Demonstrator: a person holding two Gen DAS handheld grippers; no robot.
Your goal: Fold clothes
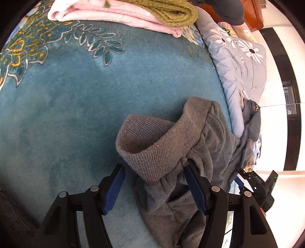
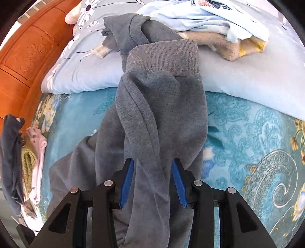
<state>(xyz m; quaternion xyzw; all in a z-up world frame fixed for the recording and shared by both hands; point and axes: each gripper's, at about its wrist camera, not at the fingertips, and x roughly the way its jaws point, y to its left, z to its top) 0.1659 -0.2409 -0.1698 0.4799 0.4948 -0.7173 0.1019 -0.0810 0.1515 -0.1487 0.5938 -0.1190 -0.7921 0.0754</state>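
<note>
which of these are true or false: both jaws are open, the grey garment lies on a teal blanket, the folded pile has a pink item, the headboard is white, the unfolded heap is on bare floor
1. Both grippers have open jaws. True: the left gripper and the right gripper both stand apart around the grey garment, not clamped.
2. The garment lies on a teal blanket. True.
3. The folded pile includes a pink item. True, under an olive knit.
4. The headboard is white. False: the headboard is orange-brown wood.
5. The unfolded heap lies on bare floor. False: the light blue top rests on a pale blue quilt.
</note>
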